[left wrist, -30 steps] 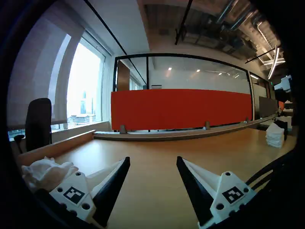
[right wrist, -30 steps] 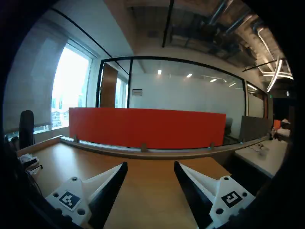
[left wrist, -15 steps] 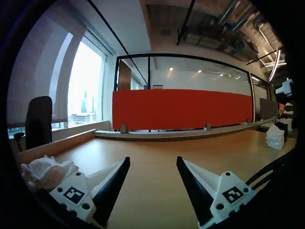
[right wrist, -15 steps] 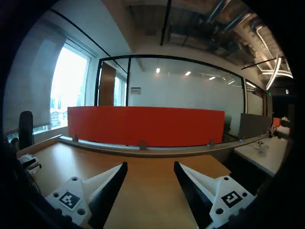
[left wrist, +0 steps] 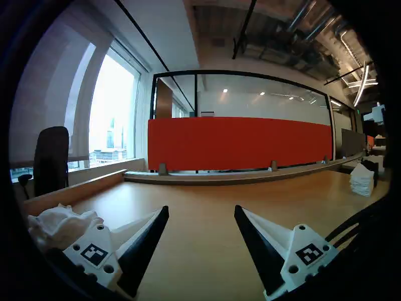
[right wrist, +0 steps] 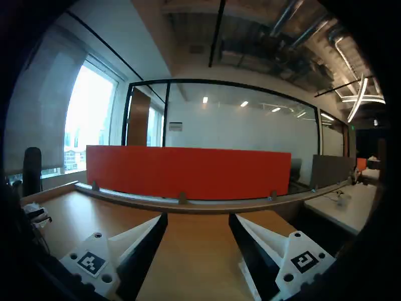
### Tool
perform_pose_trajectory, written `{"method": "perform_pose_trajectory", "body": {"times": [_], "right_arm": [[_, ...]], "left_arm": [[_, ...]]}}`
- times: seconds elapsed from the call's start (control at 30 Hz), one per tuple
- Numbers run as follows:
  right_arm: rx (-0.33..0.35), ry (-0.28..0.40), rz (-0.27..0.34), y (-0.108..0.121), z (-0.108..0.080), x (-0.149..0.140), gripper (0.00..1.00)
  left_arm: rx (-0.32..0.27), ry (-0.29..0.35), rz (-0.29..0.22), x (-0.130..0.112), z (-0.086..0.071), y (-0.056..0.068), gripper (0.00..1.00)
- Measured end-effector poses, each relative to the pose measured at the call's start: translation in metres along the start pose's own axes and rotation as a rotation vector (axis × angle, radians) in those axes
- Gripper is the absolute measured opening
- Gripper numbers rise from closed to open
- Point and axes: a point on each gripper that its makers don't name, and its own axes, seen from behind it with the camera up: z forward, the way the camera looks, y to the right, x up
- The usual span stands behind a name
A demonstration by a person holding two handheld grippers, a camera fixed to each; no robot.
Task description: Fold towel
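As the left gripper (left wrist: 200, 208) spreads a touch wider, right gripper (right wrist: 197, 215) likewise released; crumpled white cloth towel (left wrist: 59, 227) ungrasped.

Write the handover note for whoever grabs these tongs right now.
Left tongs: open, empty, above the wooden table.
Right tongs: open, empty.
Crumpled white towel lies on the table at the left of the left gripper view; folded stack at its far right.
Done: no fold on the crumpled towel yet.
Left: grasp it, spread it, fold it.
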Motion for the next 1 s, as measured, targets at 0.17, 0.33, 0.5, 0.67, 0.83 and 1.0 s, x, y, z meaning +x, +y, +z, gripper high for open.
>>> {"method": "perform_pose_trajectory", "body": {"times": [0.17, 0.33, 0.5, 0.67, 0.83, 1.0], "right_arm": [[-0.017, 0.016, 0.001, 0.012, 0.001, -0.009, 0.94], [-0.024, 0.019, 0.024, 0.019, 0.001, -0.025, 0.94], [-0.008, 0.025, 0.043, 0.018, 0.001, -0.046, 0.94], [-0.010, 0.022, 0.073, 0.022, 0.005, -0.070, 0.94], [-0.014, 0.028, 0.095, 0.024, 0.010, -0.091, 0.94], [-0.008, 0.013, 0.109, 0.022, 0.015, -0.115, 0.94]], "left_arm": [[0.000, 0.000, 0.000, -0.001, 0.001, 0.001, 0.97], [0.000, 0.001, 0.000, -0.002, 0.001, 0.001, 0.97], [0.000, 0.001, 0.000, -0.002, 0.001, 0.001, 0.97], [0.000, 0.001, 0.000, -0.003, 0.001, 0.002, 0.97], [0.000, 0.001, 0.000, -0.003, 0.001, 0.002, 0.97], [0.000, 0.001, 0.000, -0.003, 0.001, 0.002, 0.97]]}}
